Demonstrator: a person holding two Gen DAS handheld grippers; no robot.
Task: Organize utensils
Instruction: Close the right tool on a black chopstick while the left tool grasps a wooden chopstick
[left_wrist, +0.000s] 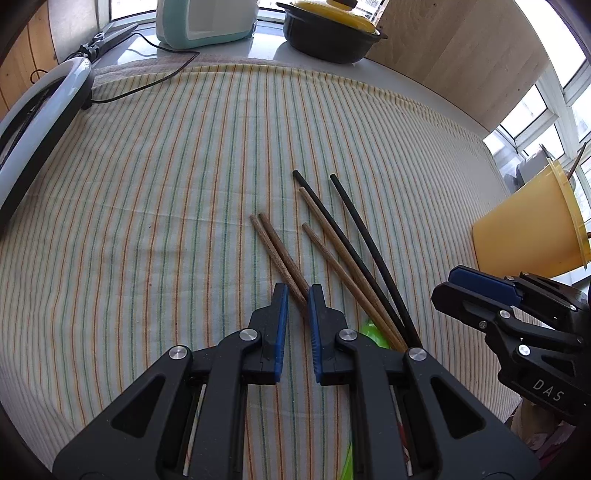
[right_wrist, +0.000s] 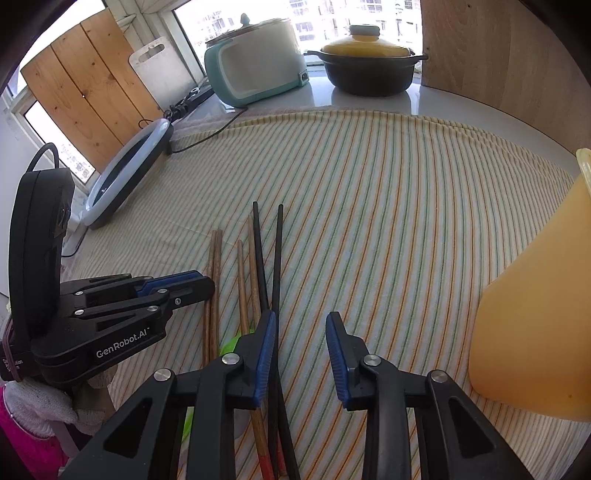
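6 chopsticks: 2 dark brown chopsticks (left_wrist: 282, 254), 2 lighter brown chopsticks (left_wrist: 334, 254) and 2 black chopsticks (left_wrist: 364, 243) lie side by side on the striped cloth (left_wrist: 166, 192), tips toward 11 o'clock in the left view.
Surface: the cloth covers most of it; a bare pale strip (right_wrist: 369, 99) shows at 12 o'clock.
Room: a teal cooker (right_wrist: 255, 62) and a black pot with a yellow lid (right_wrist: 369, 66) stand on that strip below bright windows; wooden boards lean at 10 and 1 o'clock.
Left gripper (left_wrist: 295, 291): fingers a narrow gap apart, straddling the dark brown pair; whether they touch it I cannot tell.
Right gripper (right_wrist: 301, 321): fingers apart, holding nothing; the black pair runs just beside its left finger.
Left view only: scissors (left_wrist: 103, 38) at 11 o'clock.
Right view only: red ends on the lighter pair, a white cutting board (right_wrist: 162, 70) at 11 o'clock.
Both views: a ring light (right_wrist: 125, 173) and an orange tub (right_wrist: 535, 314).
Edges: ring light on the left rim, tub on the right rim.
Open room: bare cloth from centre to 12 o'clock.
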